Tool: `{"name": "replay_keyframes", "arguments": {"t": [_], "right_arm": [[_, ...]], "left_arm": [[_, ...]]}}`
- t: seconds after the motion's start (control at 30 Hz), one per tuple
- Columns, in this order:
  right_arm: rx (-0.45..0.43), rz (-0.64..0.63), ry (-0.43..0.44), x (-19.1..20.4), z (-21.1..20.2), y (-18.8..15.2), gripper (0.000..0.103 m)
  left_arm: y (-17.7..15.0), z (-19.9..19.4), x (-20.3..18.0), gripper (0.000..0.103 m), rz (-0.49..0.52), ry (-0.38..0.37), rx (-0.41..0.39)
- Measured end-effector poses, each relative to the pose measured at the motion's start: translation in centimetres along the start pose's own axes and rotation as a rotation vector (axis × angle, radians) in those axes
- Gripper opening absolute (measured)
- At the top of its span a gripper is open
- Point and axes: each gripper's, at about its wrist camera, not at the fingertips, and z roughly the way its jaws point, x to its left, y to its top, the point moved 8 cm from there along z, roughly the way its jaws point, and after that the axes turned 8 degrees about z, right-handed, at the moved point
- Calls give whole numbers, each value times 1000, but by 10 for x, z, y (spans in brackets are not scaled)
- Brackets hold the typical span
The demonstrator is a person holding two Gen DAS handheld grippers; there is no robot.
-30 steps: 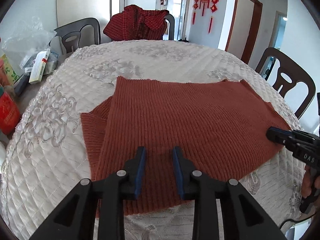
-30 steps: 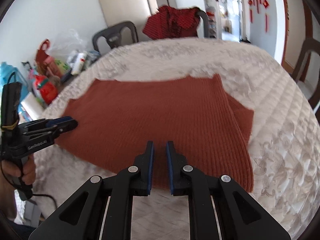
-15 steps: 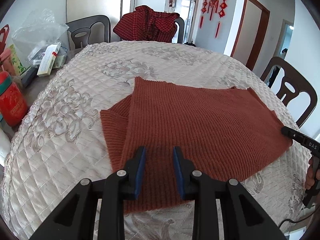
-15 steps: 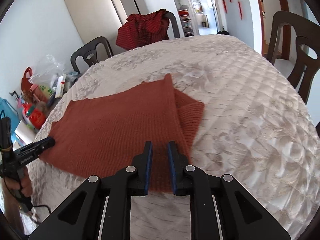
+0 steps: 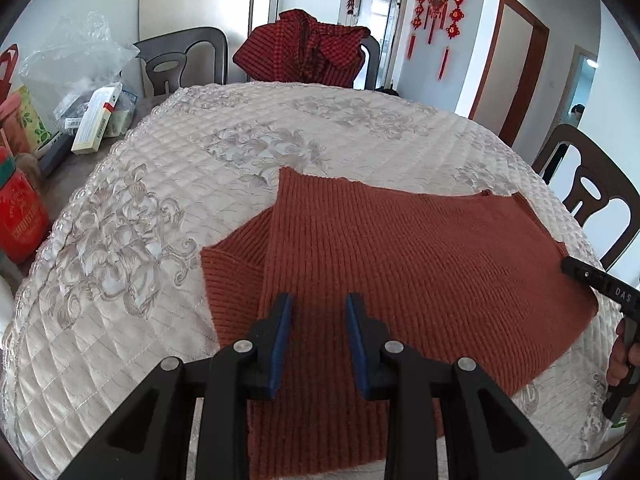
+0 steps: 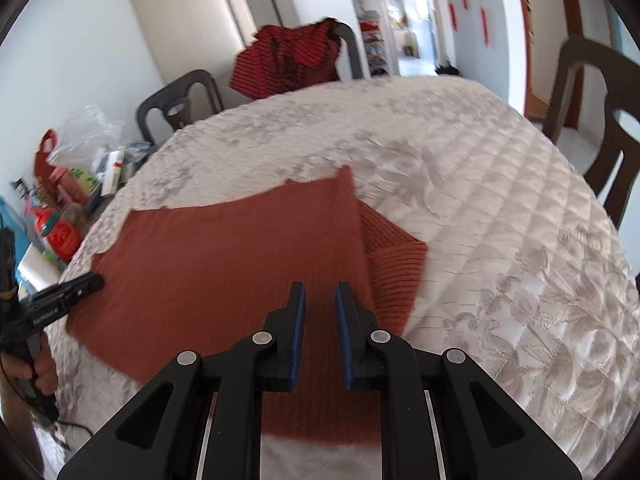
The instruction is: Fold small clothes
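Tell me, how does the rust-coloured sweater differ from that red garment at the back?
The rust sweater lies flat and partly folded on the quilted table; the red garment hangs bunched over a chair back. The sweater is plain ribbed knit; the garment is darker and checked. Both are reddish clothing.

- The rust knit garment (image 5: pixel 420 264) loses its near hem below the left gripper (image 5: pixel 318 340) in the left wrist view, so how far it hangs over the table edge cannot be told.
- A sleeve (image 5: pixel 234 276) lies partly tucked under the body (its length stays hidden).
- The right wrist view is blurred; the clutter (image 6: pixel 76 184) cannot be told apart.
- The hand (image 5: pixel 624 352) is cut by the frame edge.
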Motion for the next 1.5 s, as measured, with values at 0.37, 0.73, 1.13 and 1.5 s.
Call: {"name": "replay_keyframes", "arguments": {"t": [0.37,0.73,1.13,1.5], "right_arm": [[22,29,0,-7,6,1,10],[2,-138,32,43,-24,-21,13],[12,-180,41,51,-32,-39,13],[107,-290,125,94,-4,-76,13]], "left_arm": [[-3,4,2,33,-2,10,10],[-18,-28,-8,32,23,-36,-11],[-11,-40,-51,32,130,-101,-59],[-24,-17,-100,33,222,-160,-10]]}}
